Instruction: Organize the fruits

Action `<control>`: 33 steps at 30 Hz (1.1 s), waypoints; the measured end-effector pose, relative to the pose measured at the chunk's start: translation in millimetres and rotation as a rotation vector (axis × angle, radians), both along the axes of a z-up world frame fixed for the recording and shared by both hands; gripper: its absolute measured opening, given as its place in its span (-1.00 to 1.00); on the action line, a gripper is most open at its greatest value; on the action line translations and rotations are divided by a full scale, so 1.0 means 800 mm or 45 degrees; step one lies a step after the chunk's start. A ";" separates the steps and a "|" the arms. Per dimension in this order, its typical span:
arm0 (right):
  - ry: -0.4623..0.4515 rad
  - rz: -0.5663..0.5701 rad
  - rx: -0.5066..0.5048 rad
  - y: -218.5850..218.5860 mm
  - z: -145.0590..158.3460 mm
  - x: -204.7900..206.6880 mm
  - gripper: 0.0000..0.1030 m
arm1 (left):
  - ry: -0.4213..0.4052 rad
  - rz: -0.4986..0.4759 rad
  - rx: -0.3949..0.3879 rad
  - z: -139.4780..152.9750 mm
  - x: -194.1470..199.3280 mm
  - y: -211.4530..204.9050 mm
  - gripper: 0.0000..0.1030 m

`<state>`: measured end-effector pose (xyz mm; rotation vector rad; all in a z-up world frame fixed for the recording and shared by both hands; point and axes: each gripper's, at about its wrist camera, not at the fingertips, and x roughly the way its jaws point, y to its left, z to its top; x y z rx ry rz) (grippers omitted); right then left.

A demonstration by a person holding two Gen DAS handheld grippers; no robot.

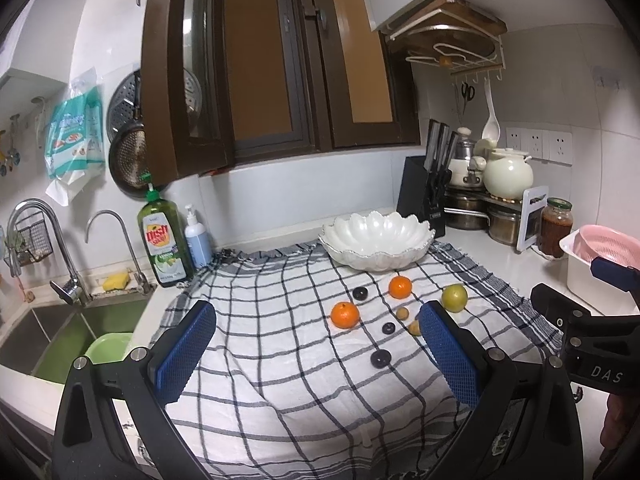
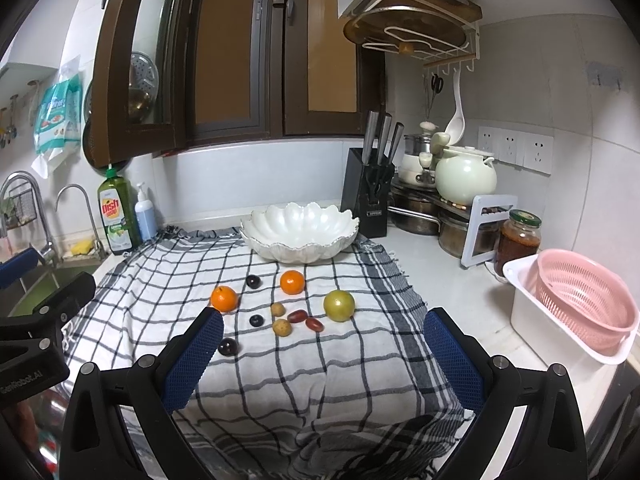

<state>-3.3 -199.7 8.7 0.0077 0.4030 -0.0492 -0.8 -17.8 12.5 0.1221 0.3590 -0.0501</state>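
Two hand-held grippers hovering over the near edge of a black-and-white checked cotton cloth (image 2: 320,360) spread on the white stone desk (image 2: 452,280). Left hand-held gripper (image 1: 316,354) spread wide, blue textured pads (image 1: 186,348) well apart, nothing between them. Right hand-held gripper (image 2: 324,360) same deal: wide open, empty, blue pads (image 2: 194,360) on each side of bare cloth.

All fruit loose on the cloth, none in the white scalloped ceramic bowl (image 2: 300,232) sitting empty at the far edge. Near the middle: one round orange mandarin (image 2: 224,298) on the left, second orange mandarin (image 2: 292,282) closer to the bowl, yellow-green round fruit (image 2: 339,305) off to the right. Between them, two small tan round fruits (image 2: 281,327), one just behind the other, and two little dark-red oblong fruits (image 2: 297,315) side by side, ends nearly touching. Three dark purple round fruits (image 2: 228,347) strung in a loose line from near the bowl down toward the right gripper's left pad, nearest one just beside that pad.

Around the edges: black knife block with steel-handled knives (image 2: 370,196) right of the bowl, pink plastic colander in a white tub (image 2: 580,300) far right, green dish-soap bottle (image 1: 164,240) by the steel sink (image 1: 60,336) on the left.
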 end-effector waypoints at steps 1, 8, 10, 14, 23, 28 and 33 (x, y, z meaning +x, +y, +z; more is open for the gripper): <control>0.008 0.000 0.001 -0.002 -0.001 0.003 0.97 | 0.014 -0.007 -0.001 -0.002 0.004 -0.002 1.00; 0.060 0.014 0.002 -0.005 -0.019 0.024 0.97 | 0.080 -0.024 0.014 -0.020 0.024 -0.010 1.00; 0.072 0.014 -0.001 -0.005 -0.024 0.032 0.97 | 0.100 -0.031 0.024 -0.027 0.033 -0.012 1.00; 0.112 0.018 0.009 -0.003 -0.036 0.055 0.97 | 0.155 -0.078 0.030 -0.043 0.056 -0.014 1.00; 0.252 0.088 -0.038 0.016 -0.071 0.120 0.71 | 0.281 -0.214 0.074 -0.088 0.109 -0.021 0.86; 0.325 0.120 -0.036 0.023 -0.092 0.151 0.56 | 0.355 -0.276 0.082 -0.114 0.136 -0.023 0.67; 0.404 0.173 -0.010 0.027 -0.114 0.176 0.39 | 0.434 -0.300 0.066 -0.134 0.155 -0.028 0.53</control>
